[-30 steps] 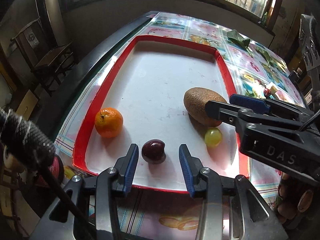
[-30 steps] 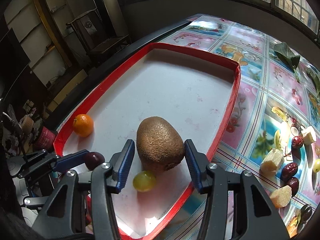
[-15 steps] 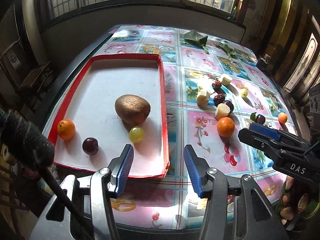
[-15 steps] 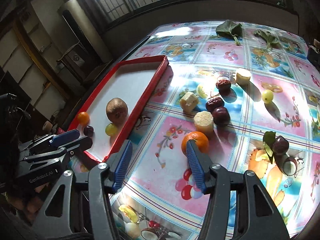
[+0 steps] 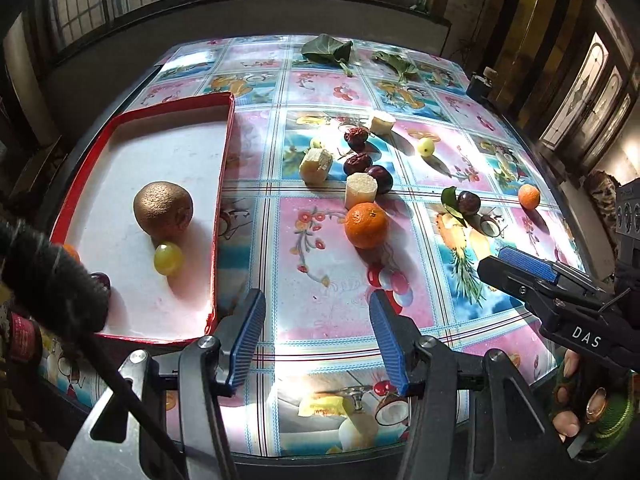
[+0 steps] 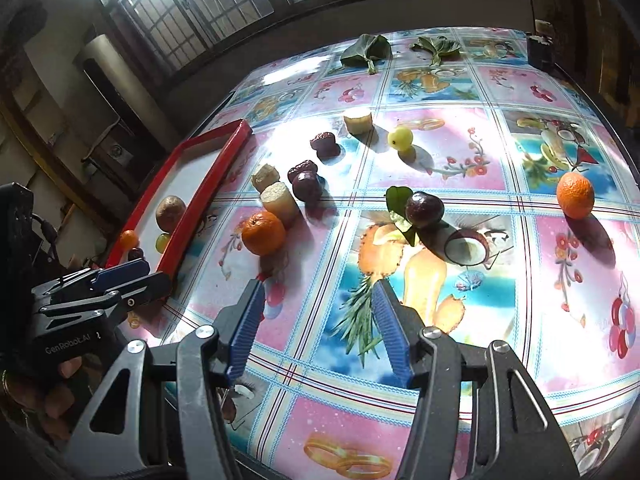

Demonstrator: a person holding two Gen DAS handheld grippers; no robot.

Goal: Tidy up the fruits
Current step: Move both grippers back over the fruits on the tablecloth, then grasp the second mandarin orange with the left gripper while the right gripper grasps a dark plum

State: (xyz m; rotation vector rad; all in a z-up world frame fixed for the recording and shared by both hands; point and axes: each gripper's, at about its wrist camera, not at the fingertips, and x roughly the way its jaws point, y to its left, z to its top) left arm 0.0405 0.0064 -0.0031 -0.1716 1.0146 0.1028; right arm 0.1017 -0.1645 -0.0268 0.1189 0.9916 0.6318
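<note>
Ahead of my left gripper (image 5: 316, 336), jaws apart and empty, I see the nearest tangerine (image 5: 366, 225) on the tablecloth, right of the red tray (image 5: 221, 184). On the right wrist view, my right gripper (image 6: 318, 330) is likewise spread and empty; the tangerine (image 6: 263, 233) lies ahead-left, well apart.

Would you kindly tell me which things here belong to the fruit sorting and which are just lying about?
Job: red tray holding the kiwi and green grape; near orange, far orange, plum and yellow grape on the table.

Lying about: two leaves at the far edge; dark box.
</note>
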